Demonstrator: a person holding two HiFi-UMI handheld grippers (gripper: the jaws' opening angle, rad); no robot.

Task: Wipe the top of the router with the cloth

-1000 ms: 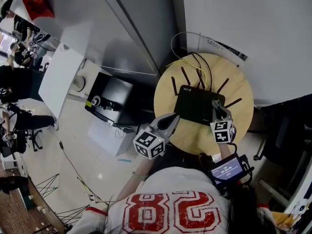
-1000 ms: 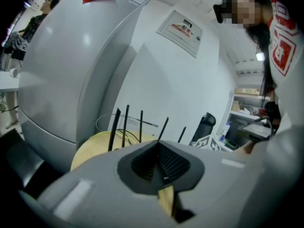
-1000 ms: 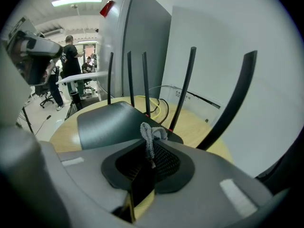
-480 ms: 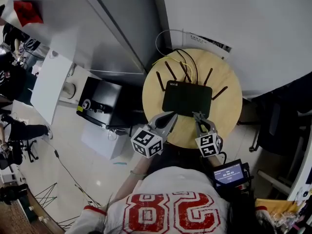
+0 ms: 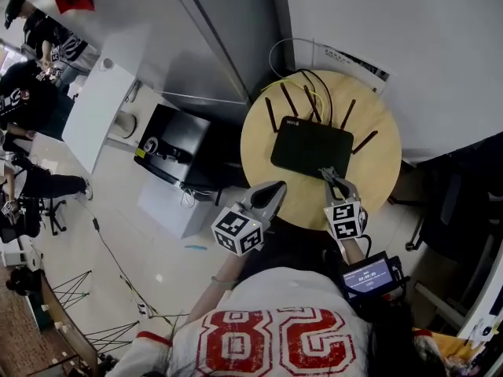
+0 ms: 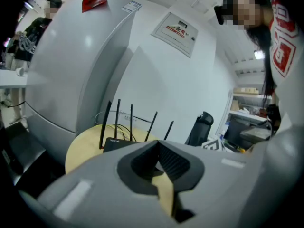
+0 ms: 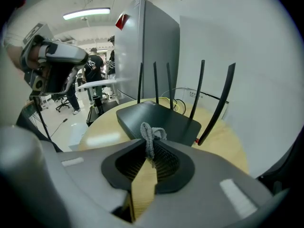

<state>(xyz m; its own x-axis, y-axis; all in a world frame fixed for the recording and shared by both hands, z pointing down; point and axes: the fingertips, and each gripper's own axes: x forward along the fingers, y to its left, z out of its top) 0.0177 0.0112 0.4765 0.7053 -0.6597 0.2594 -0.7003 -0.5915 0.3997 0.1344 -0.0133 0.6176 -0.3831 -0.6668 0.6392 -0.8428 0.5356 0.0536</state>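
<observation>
Right gripper view is showing the right gripper [image 7: 151, 139] pinching a small grey cloth [image 7: 148, 129] between its jaws, just at the router's [image 7: 159, 118] near edge; whether the cloth is touching the black top is hard to tell. The left gripper [image 5: 273, 195] is hovering off the router's near-left corner, jaws pressed together on nothing. The router is sitting on a round table [image 5: 381, 181].

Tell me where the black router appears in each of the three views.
Head view: router upper right of centre, on the round table.
Left gripper view: router low left of centre, mostly hidden, antennas standing up.
Right gripper view: router at centre, just beyond the cloth.
Shared landmark: the round table.
</observation>
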